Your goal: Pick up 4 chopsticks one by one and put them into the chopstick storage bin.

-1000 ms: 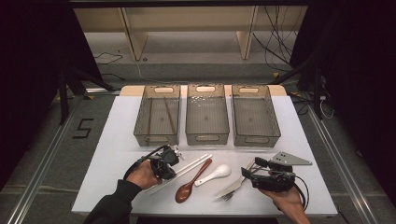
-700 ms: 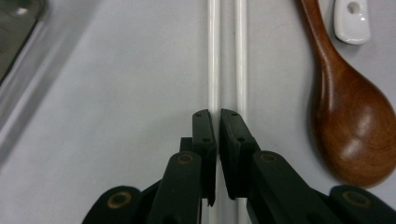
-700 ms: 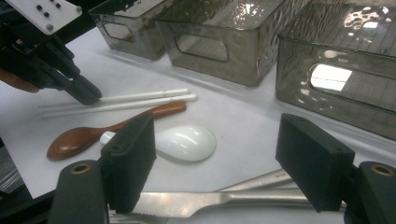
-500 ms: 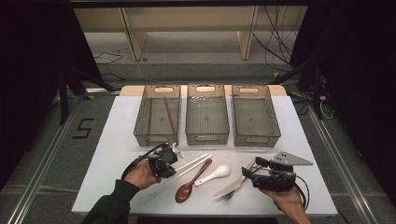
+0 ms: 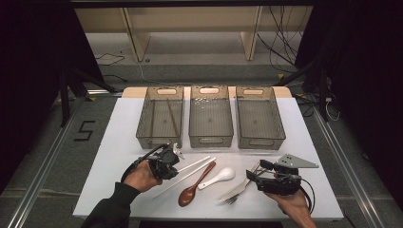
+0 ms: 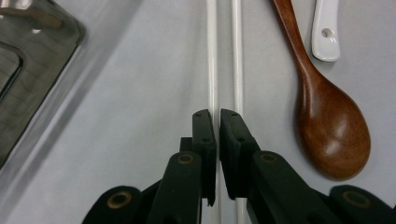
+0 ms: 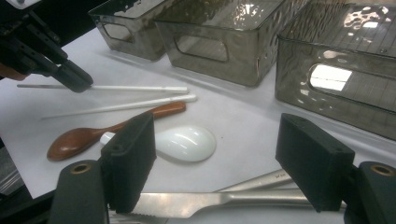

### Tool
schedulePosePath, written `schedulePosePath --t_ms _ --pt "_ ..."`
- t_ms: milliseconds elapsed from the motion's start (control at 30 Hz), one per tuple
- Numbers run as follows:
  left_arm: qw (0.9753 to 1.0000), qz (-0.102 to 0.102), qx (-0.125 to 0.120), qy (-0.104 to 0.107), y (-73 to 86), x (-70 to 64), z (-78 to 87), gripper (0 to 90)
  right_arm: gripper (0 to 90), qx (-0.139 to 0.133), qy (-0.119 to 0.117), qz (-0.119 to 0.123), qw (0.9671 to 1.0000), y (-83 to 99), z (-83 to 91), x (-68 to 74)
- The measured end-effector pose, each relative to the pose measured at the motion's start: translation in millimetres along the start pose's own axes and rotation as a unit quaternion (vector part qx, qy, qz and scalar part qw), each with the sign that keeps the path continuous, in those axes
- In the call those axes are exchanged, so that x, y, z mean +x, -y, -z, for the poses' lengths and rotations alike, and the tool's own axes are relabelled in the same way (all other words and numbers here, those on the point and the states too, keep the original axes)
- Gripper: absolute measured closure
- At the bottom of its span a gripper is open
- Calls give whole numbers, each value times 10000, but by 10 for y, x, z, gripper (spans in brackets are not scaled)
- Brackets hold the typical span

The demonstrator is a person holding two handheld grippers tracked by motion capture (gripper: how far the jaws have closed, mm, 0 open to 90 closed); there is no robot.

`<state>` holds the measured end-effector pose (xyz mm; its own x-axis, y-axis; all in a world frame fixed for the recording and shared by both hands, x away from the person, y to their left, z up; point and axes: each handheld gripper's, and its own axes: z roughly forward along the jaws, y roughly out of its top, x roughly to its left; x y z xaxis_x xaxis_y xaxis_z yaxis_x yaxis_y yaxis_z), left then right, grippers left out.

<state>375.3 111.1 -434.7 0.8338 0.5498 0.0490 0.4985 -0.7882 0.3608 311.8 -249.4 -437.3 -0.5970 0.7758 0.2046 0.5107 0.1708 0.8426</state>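
Two white chopsticks [image 5: 196, 163] [image 6: 237, 56] lie side by side on the white table. My left gripper [image 5: 174, 156] [image 6: 218, 116] is low over them, shut on the chopstick [image 6: 212, 56] nearer the bins; the right gripper view shows its tips [image 7: 77, 80] on that stick [image 7: 140, 88]. A brown wooden spoon [image 5: 194, 186] [image 6: 327, 126] and a white ceramic spoon [image 5: 219, 176] [image 7: 184, 143] lie just right of them. My right gripper [image 5: 254, 174] [image 7: 219, 145] stands open above a steel knife [image 7: 196, 201] and fork [image 5: 236, 194], with nothing between its fingers.
Three smoky clear bins stand in a row at the back: the left bin [image 5: 142, 124] holds brown chopsticks [image 5: 171, 117], the middle bin [image 5: 210, 140] and the right bin [image 5: 279, 124] look bare. The table's front edge [image 5: 204, 217] is near both hands.
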Motion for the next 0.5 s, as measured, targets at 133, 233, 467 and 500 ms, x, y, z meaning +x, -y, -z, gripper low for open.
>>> schedulePosePath --t_ms 133,233,467,500 --pt "10000 -6 -20 -17 7 11 23 850 292 0 -3 0 10000 0 -1 2" --pt "10000 24 -31 -8 15 21 35 850 293 4 -1 -5 10000 0 -4 2" --pt "10000 44 -2 -3 38 44 15 850 293 0 -1 -2 10000 -1 -3 0" --pt "10000 69 -69 -15 36 39 32 850 293 4 2 -5 10000 -1 -3 0"
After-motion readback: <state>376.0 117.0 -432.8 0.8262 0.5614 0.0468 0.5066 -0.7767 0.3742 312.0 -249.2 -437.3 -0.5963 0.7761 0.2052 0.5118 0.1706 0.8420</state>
